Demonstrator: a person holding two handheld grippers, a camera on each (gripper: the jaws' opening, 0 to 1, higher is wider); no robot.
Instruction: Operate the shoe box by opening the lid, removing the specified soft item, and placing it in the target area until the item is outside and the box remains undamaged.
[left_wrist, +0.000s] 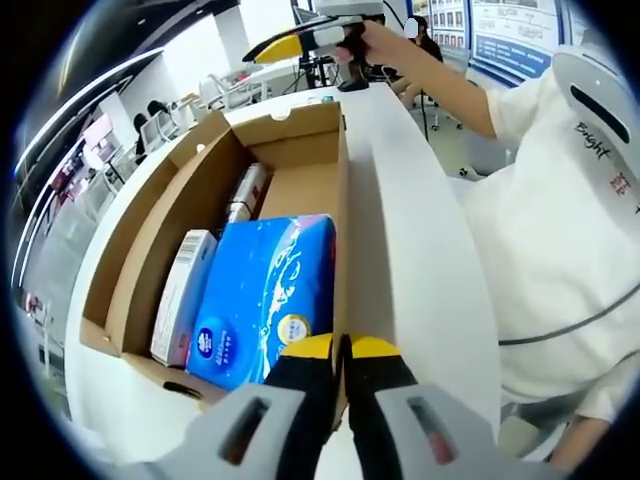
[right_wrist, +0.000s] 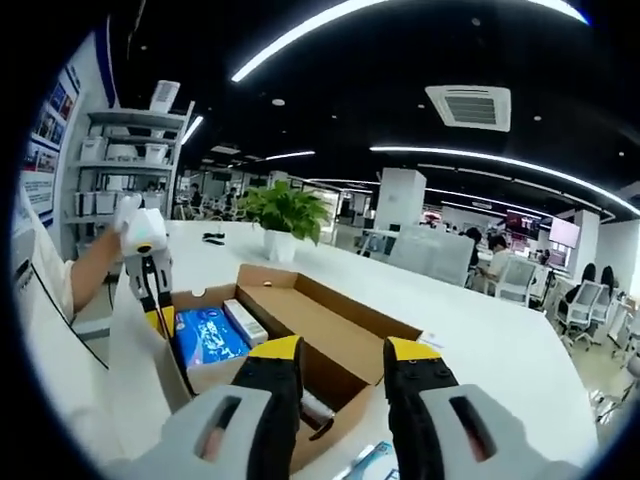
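Note:
The cardboard shoe box (left_wrist: 300, 150) lies open on a white table, its white lid (left_wrist: 400, 250) swung out to one side. Inside lies a soft blue tissue pack (left_wrist: 265, 290), next to a slim white carton (left_wrist: 185, 295) and a silvery tube (left_wrist: 245, 195). My left gripper (left_wrist: 341, 350) is shut on the edge where the lid meets the box wall, beside the pack. The right gripper (right_wrist: 340, 365) hangs open over the box's near end (right_wrist: 330, 380), holding nothing. From there the tissue pack (right_wrist: 208, 337), the lid (right_wrist: 130, 350) and the left gripper (right_wrist: 153, 300) show at left. A hand holds the right gripper (left_wrist: 345, 60) beyond the box's far end.
A person in a white shirt (left_wrist: 560, 230) stands close along the table's edge. A potted plant (right_wrist: 285, 215) sits on the table (right_wrist: 480, 330) behind the box. Shelves (right_wrist: 120, 150) rise at the left, with chairs and seated people (right_wrist: 495, 260) farther back.

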